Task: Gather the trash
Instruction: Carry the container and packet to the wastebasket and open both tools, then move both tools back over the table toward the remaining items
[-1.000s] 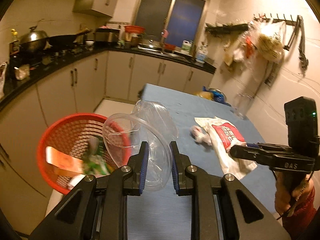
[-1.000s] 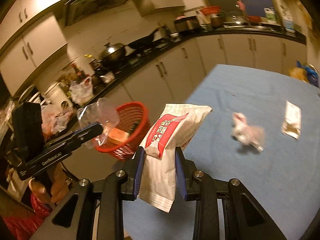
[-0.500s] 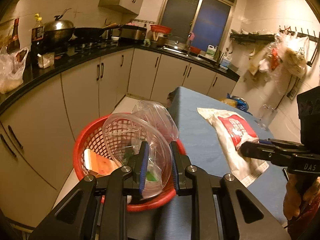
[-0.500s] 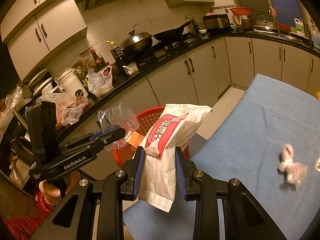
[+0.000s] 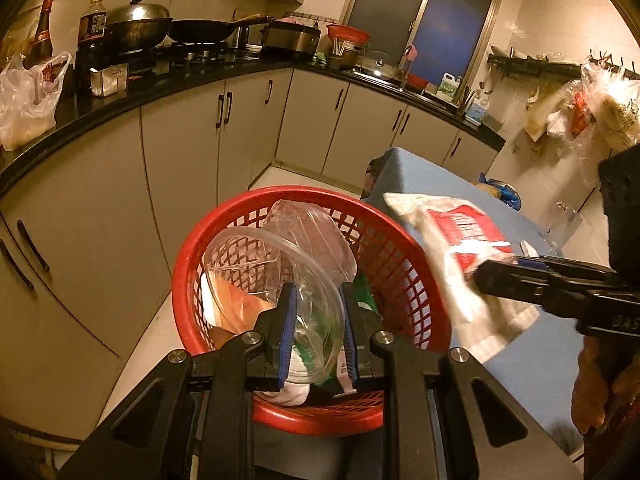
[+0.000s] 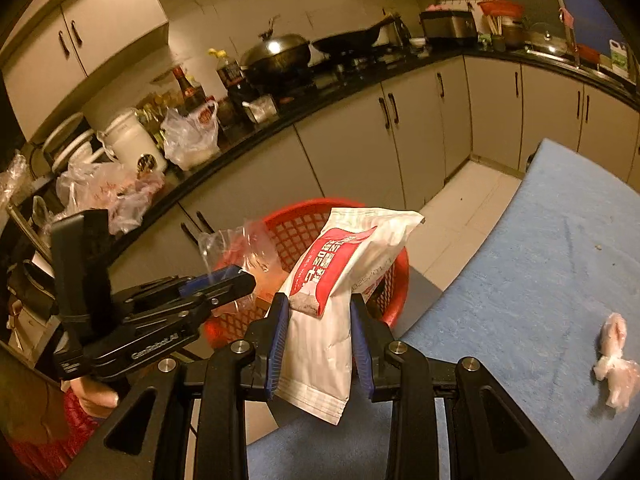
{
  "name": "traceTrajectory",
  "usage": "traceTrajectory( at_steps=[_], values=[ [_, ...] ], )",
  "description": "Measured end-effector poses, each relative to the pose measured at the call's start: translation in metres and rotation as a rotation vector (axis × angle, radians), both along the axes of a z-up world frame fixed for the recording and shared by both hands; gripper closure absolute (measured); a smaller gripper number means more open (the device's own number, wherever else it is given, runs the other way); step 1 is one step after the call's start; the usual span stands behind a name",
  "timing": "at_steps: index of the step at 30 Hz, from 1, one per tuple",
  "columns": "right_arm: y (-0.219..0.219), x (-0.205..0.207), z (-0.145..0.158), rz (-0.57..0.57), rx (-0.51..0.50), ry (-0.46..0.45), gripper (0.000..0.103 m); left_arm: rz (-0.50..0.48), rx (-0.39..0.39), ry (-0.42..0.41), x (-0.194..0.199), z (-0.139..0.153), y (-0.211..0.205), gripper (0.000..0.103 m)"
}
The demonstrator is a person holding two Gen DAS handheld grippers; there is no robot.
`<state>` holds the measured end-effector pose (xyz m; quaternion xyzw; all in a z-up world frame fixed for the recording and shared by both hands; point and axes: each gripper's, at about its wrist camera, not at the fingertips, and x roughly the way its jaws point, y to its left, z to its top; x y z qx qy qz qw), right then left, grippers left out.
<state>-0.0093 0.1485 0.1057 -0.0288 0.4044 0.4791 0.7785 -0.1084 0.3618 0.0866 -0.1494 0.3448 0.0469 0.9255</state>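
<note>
Left wrist view looks straight down into the red basket (image 5: 404, 264), which stands on the floor just beside the edge of the blue surface (image 5: 532, 344); this is the only view that shows what lies inside it: orange wrapping, a green-and-white packet and other scraps. The left gripper (image 5: 316, 320) has its jaws closed on a clear plastic container (image 5: 256, 256), a crumpled see-through lid or bowl that hangs over the basket's mouth. At the right of this view the right gripper (image 5: 480, 276) reaches in from the side, and the white-and-red bag (image 5: 460, 248) it carries is blurred, hanging over the basket's right rim; part of a hand (image 5: 592, 396) shows below it. Right wrist view gives the bag (image 6: 340, 280) sharply instead: a flat white pouch with a red printed panel, pinched upright between the blue-padded jaws of the right gripper (image 6: 320, 332), with the basket (image 6: 304, 224) behind it. From here the left gripper (image 6: 240, 280) appears side-on, the clear plastic (image 6: 244, 244) sticking up from its tip over the basket. Only this view shows a crumpled pinkish-white wad (image 6: 612, 360) lying on the surface (image 6: 540, 280), well apart from the basket, and the plastic bags (image 6: 192, 136) on the dark kitchen counter (image 6: 280, 128) behind.
</note>
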Motion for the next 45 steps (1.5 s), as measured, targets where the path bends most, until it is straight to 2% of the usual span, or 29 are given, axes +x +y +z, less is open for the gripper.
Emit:
traceTrajectory(
  at_steps=[4, 8, 11, 15, 23, 34, 42, 45],
  values=[
    [0.013, 0.004, -0.01, 0.009, -0.029, 0.001, 0.07, 0.004, -0.005, 0.001, -0.001, -0.002, 0.002, 0.081],
    [0.022, 0.006, -0.017, 0.012, -0.039, 0.003, 0.067, 0.016, -0.014, 0.003, 0.0, -0.005, 0.005, 0.062],
    [0.023, 0.008, -0.02, 0.006, -0.041, 0.019, 0.066, 0.02, -0.022, -0.001, -0.001, -0.004, 0.007, 0.062],
    [0.019, 0.01, -0.021, -0.004, -0.031, 0.026, 0.056, 0.021, -0.031, -0.005, -0.001, -0.002, 0.008, 0.061],
    [-0.003, 0.008, -0.011, -0.034, 0.033, 0.035, 0.056, 0.031, -0.019, -0.028, -0.008, 0.005, 0.003, 0.061],
    [-0.039, 0.002, -0.005, -0.085, 0.052, 0.029, 0.056, 0.029, 0.049, -0.034, -0.016, 0.014, -0.03, 0.059],
    [-0.08, -0.004, -0.005, -0.132, 0.06, 0.035, 0.056, 0.001, 0.119, -0.041, -0.023, 0.028, -0.072, 0.058],
    [-0.097, -0.006, -0.003, -0.144, 0.07, 0.038, 0.056, -0.007, 0.123, -0.035, -0.028, 0.033, -0.086, 0.057]
  ],
)
